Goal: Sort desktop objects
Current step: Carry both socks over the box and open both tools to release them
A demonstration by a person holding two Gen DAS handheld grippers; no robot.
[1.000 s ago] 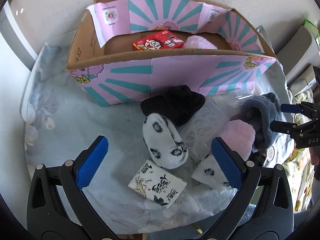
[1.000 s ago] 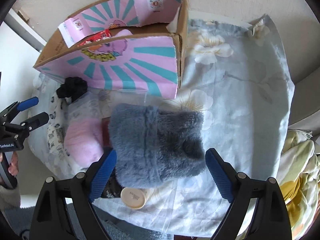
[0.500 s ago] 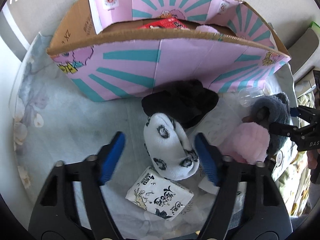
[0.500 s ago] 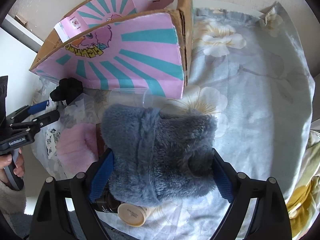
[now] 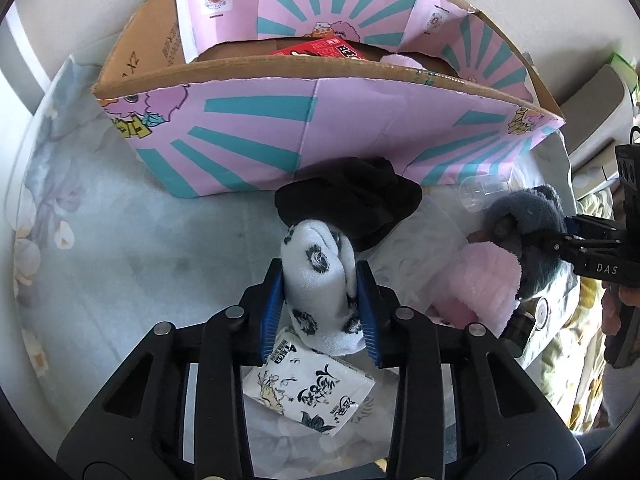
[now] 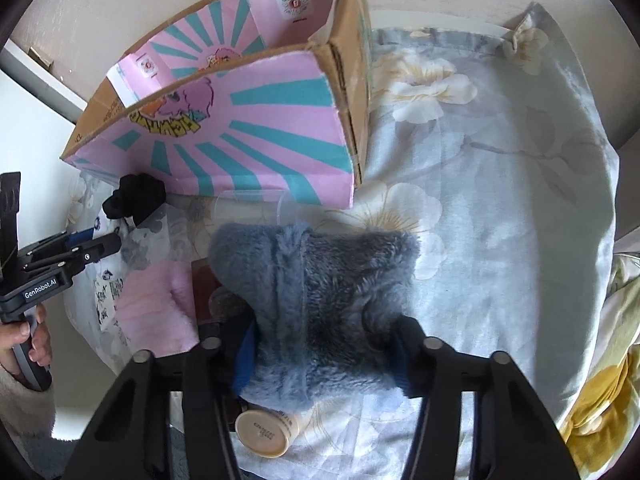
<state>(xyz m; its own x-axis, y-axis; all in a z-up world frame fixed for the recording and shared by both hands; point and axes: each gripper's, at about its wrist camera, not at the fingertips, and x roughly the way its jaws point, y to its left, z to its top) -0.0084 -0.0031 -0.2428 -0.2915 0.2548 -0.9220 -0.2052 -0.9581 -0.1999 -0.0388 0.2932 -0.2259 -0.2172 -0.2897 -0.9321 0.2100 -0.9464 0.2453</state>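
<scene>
Sorting is barely begun: only a red pack [image 5: 320, 47] and something pink lie in the box [image 5: 304, 136]. Both grippers have just been closing. The left gripper [image 5: 320, 304] pinches the white sock [image 5: 316, 280] and the right gripper [image 6: 324, 348] clamps the grey sock [image 6: 320, 288], both lying before the box front, as do a black sock [image 5: 352, 200], pink sock [image 5: 480, 280] and tissue pack [image 5: 312, 392].

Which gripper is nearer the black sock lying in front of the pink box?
Left. The left gripper is shut on the white patterned sock that touches the black sock. The right gripper grips the grey fuzzy sock, farther off past the pink fuzzy item.
</scene>
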